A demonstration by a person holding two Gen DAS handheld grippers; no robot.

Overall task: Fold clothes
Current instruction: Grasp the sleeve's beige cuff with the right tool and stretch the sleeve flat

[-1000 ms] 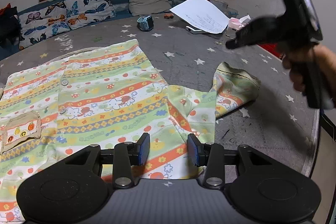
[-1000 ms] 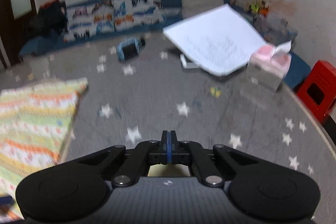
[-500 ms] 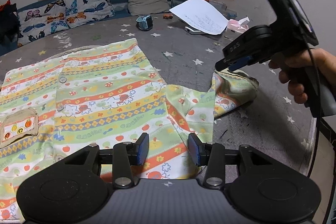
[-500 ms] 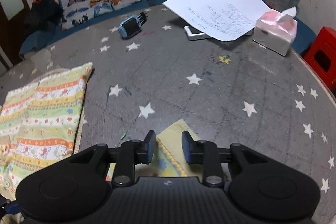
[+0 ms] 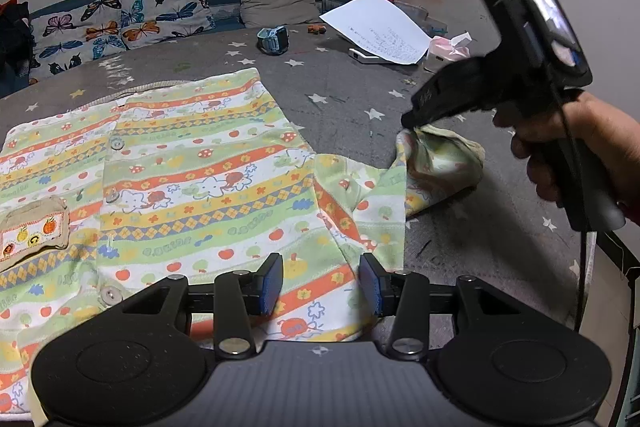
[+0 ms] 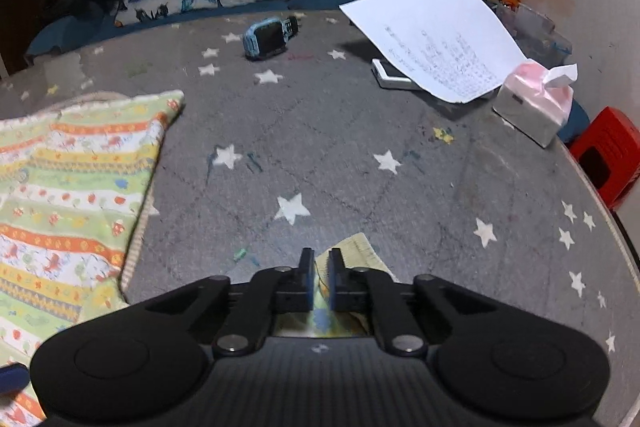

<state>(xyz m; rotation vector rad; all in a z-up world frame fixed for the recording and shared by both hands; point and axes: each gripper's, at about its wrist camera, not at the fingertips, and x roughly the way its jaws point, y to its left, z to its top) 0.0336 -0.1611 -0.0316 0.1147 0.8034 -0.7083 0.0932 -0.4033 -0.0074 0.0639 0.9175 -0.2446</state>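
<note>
My left tongs (image 5: 320, 283) hover with jaws apart over the lower hem of the striped baby shirt (image 5: 192, 183), which lies spread flat on the grey star-patterned tabletop (image 6: 360, 131). My right tongs (image 6: 320, 281) have just been closing – now they pinch the cuff of the shirt's sleeve (image 5: 436, 163), bunched to the right of the body.

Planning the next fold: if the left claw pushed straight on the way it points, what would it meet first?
Probably the striped shirt itself: the open left claw points down over its hem, with cloth directly between and ahead of the fingers. Depth is unclear, but nothing else lies in that line.
</note>
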